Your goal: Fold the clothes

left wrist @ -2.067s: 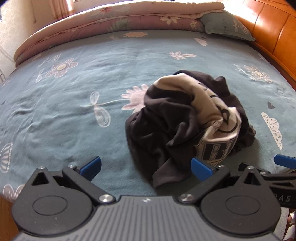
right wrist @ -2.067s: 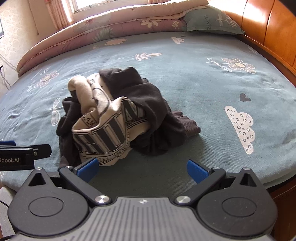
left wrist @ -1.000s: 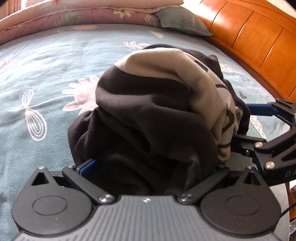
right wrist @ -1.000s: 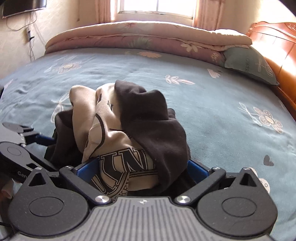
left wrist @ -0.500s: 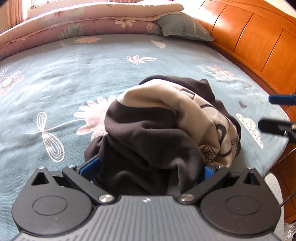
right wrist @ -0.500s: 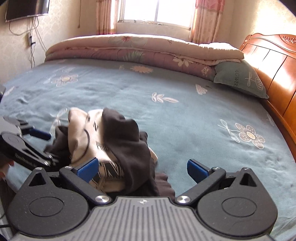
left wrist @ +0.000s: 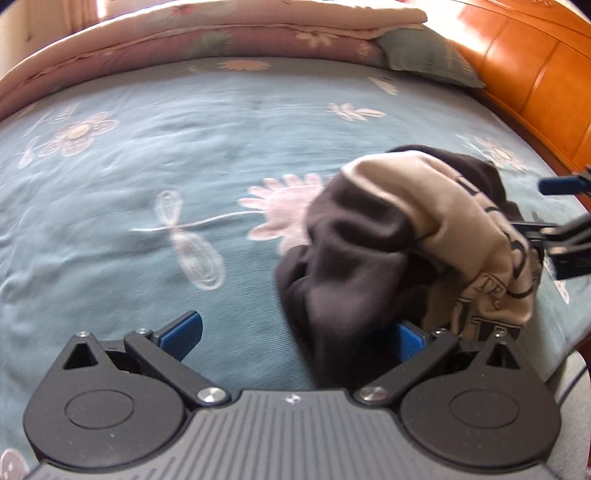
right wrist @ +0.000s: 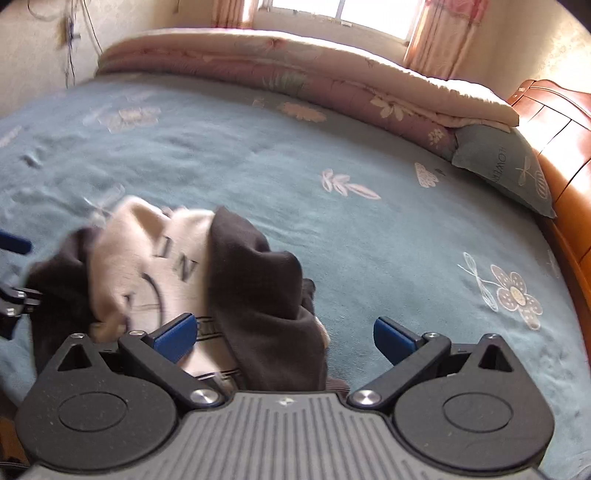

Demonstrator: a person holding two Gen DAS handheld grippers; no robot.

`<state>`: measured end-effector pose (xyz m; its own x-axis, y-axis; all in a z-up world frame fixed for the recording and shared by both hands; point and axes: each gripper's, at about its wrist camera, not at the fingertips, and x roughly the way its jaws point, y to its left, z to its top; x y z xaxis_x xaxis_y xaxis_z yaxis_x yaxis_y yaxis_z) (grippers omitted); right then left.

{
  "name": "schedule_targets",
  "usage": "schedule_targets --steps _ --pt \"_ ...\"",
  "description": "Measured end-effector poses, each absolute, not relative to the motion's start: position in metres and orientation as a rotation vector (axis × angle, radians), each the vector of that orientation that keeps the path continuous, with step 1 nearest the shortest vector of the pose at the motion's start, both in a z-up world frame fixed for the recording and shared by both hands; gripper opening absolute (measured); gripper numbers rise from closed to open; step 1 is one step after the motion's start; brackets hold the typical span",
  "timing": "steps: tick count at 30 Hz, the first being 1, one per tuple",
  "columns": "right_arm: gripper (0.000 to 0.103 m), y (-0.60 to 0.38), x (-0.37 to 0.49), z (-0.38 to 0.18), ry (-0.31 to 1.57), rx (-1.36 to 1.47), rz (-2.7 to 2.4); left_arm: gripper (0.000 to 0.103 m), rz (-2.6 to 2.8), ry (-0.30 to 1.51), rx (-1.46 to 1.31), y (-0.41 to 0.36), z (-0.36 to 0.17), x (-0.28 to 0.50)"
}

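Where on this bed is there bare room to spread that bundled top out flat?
Most of the sheet is bare: the wide stretch between the top and the rolled quilt, and the right side towards the pillow and headboard. It is crowded only at the near edge, where the left gripper and right gripper flank the top.

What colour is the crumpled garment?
The garment is dark brown-black with a cream lettered panel; clearest from the left wrist.

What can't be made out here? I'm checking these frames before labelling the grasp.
- Garment type: bunched up, blurred in both views.
- Its print: folds cut the lettering short.
- Left claw: cloth covers one fingertip, contact unclear.
- Right claw: cloth lies between the open fingers; grip unclear.
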<state>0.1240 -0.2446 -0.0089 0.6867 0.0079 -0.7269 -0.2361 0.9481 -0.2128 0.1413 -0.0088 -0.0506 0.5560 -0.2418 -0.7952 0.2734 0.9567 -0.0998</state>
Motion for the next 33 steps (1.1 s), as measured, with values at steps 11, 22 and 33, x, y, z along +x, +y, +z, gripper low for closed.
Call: schedule_targets --steps 11,22,33 --pt "0.103 -0.275 0.122 -0.013 0.823 -0.311 -0.010 0.102 -0.360 0.923 -0.021 -0.018 -0.050 0.143" --pt "0.103 -0.303 0.126 0.000 0.810 -0.247 -0.085 0.102 -0.294 0.999 0.001 -0.016 -0.076 0.152" --pt "0.103 -0.291 0.133 -0.028 0.890 -0.249 -0.009 0.102 -0.352 1.001 0.048 -0.036 -0.073 0.149"
